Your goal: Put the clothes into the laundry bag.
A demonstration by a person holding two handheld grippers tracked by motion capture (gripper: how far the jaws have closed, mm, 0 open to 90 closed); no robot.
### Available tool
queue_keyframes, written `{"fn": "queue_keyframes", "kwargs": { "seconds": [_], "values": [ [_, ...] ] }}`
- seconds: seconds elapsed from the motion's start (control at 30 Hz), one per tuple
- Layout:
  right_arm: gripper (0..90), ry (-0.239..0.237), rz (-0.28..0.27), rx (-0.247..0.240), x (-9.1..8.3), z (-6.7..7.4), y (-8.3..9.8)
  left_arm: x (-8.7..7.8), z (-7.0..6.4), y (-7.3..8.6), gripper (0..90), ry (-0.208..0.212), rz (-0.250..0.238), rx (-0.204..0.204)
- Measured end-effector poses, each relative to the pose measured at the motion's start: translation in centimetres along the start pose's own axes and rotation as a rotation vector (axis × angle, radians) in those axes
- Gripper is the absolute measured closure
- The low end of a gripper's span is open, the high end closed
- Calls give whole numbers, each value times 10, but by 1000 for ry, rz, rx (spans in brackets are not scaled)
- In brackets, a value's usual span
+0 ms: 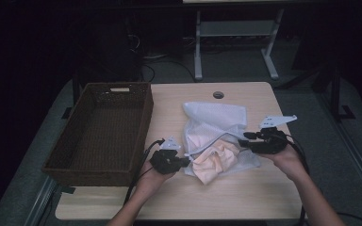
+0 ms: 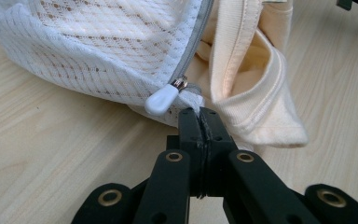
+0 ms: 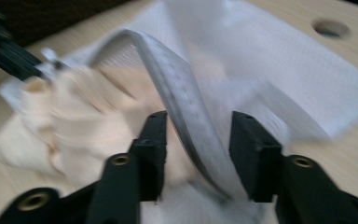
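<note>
High view dim, room edges near black, only the worktop lit from above. Left gripper view bright, sharp, soft shadows. Right gripper view motion-blurred throughout, mesh bag smeared.

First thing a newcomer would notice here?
Mid-table, a white mesh laundry bag lies unzipped with a peach garment spilling from its open mouth. The left gripper is shut on the bag's edge right beside the white zipper pull, while the right gripper stands open around the grey zipper band. A dark wicker basket sits at the table's left side.
</note>
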State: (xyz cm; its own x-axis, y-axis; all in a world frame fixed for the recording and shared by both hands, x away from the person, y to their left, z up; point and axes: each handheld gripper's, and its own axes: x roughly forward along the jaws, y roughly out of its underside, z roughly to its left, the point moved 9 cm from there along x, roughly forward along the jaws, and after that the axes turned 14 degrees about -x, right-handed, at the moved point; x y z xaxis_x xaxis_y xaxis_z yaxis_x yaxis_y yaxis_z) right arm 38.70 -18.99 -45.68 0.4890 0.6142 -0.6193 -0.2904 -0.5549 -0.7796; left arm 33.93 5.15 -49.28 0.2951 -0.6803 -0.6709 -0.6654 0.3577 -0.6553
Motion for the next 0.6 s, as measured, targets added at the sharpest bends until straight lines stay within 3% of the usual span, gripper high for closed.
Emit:
{"fn": "queue_keyframes", "kwargs": {
  "seconds": [0.17,0.27,0.33,0.5,0.6],
  "values": [
    [434,31,63,58,-12,-6,36,0,1,1,888,9,-2,-8],
    [420,35,115,81,-10,-8,65,1,1,1,888,11,-2,-11],
    [421,43,136,85,-4,-10,74,1,1,1,888,14,-1,-14],
    [452,23,137,98,16,-13,78,1,2,2,888,16,-2,-16],
    [524,4,123,111,22,-15,76,1,2,2,888,18,0,-16]
  ]
}}
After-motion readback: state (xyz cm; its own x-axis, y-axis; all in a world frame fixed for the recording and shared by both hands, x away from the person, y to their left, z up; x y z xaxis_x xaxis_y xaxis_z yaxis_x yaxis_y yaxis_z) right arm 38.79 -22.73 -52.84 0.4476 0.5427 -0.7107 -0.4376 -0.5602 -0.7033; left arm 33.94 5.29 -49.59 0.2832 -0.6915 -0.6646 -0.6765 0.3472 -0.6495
